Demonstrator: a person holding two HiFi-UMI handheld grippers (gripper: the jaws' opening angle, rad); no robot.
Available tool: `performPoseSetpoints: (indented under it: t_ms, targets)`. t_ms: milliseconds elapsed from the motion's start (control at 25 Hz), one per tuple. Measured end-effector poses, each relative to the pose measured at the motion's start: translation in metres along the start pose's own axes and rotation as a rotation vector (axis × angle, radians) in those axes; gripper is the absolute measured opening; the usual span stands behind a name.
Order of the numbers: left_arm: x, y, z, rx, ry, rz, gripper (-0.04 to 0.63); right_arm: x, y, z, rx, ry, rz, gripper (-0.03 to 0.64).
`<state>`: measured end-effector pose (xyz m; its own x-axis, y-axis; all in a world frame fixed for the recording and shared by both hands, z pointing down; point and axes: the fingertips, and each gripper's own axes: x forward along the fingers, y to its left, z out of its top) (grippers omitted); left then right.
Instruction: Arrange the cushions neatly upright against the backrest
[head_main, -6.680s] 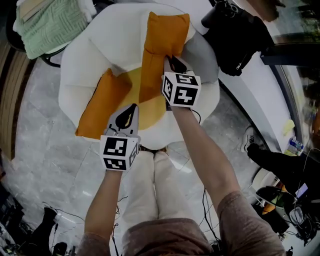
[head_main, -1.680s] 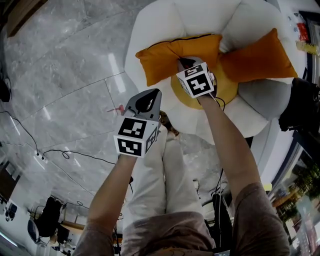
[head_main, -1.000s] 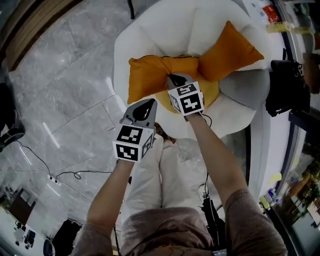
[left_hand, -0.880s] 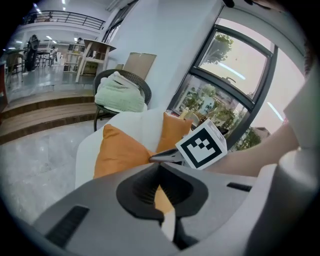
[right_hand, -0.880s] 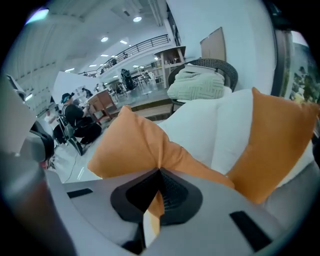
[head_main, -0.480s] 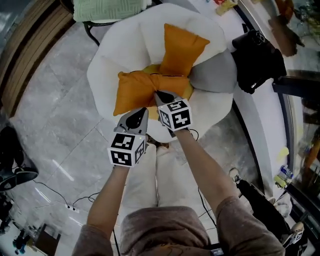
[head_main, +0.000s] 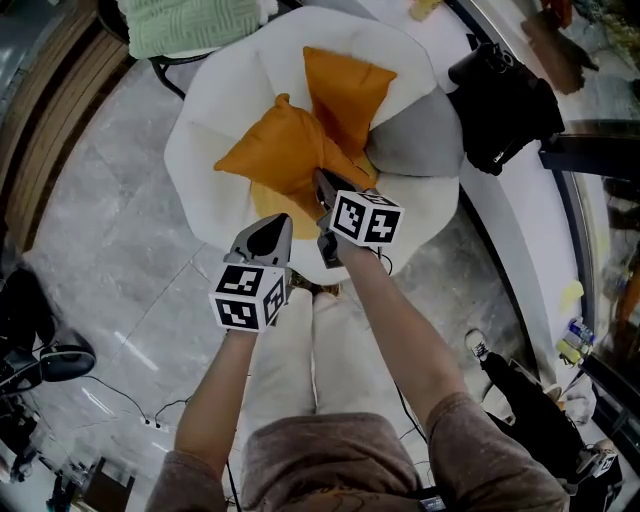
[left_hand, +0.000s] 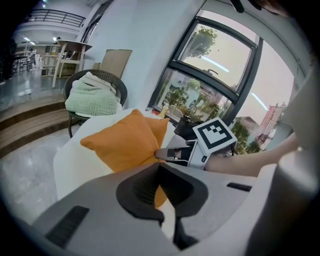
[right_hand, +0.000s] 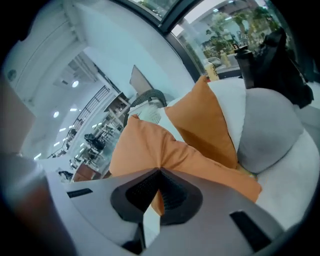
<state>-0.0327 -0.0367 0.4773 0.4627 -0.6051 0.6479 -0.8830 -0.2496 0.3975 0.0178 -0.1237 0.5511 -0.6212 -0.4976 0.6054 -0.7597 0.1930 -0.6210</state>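
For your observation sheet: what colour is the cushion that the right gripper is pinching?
Orange. The pinched cushion shows best in the right gripper view.

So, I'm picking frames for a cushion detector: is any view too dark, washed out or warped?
Head view: dim and bowed at the edges, yet the near orange cushion reads sharp. Left gripper view: black corners, the window washed out, the left gripper soft close to the lens. Right gripper view: the same round vignette, the window bright at the top, cushion fabric crisp.
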Motion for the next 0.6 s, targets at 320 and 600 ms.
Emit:
performPoseSetpoints:
  t_ms: [320, 600]
  targets:
    - [-0.003, 0.016, -0.007, -0.028, 0.000, 0.028, 0.005, 0.015, 0.003, 0.010, 0.297, -0.104, 0.069, 0.018]
    - [-0.004, 0.035, -0.010, -0.046, 0.001, 0.047, 0.005, 0.038, 0.013, 0.019, 0.497, -0.178, 0.155, 0.018]
